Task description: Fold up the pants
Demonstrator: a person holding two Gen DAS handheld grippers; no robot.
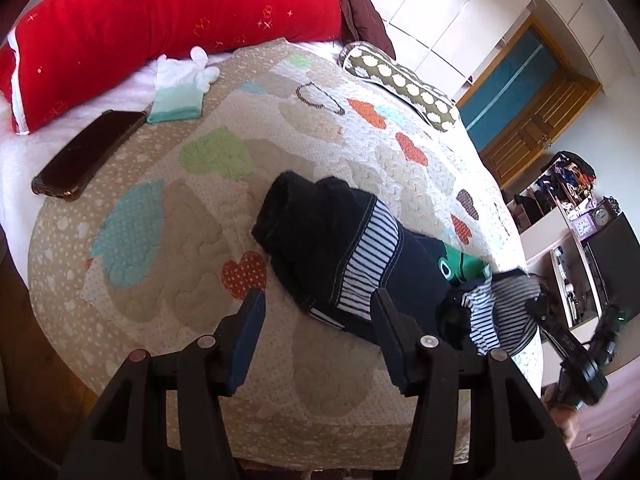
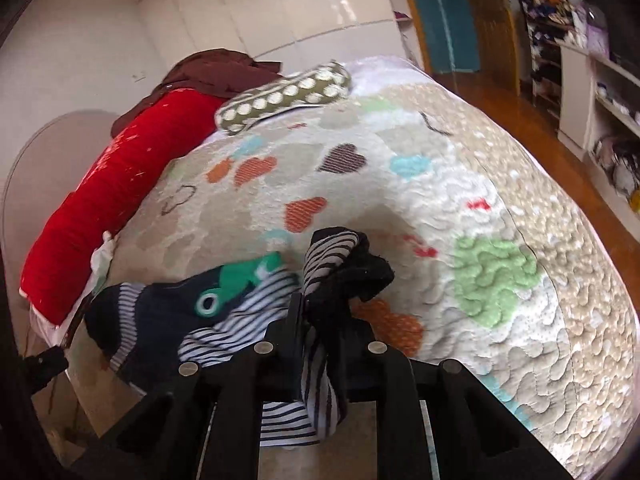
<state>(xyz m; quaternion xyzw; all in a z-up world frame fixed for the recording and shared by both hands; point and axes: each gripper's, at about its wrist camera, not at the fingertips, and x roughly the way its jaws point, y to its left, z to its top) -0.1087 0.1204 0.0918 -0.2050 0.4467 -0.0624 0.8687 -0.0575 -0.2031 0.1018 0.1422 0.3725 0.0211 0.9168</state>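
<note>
On the left of the bed (image 1: 168, 208) we see a phone (image 1: 86, 152) and a small folded cloth (image 1: 176, 100) by the long red pillow (image 1: 160, 24). Our left hand-held gripper (image 1: 316, 312) is wide open and holds nothing, just above the quilt. The pants (image 1: 340, 256), dark with striped parts, lie bunched in the middle. Our right hand-held gripper (image 2: 326, 312) is squeezed tight on one striped end of the pants. We think we are spreading them out to start a fold. Next, the left one should grab the other end.
</note>
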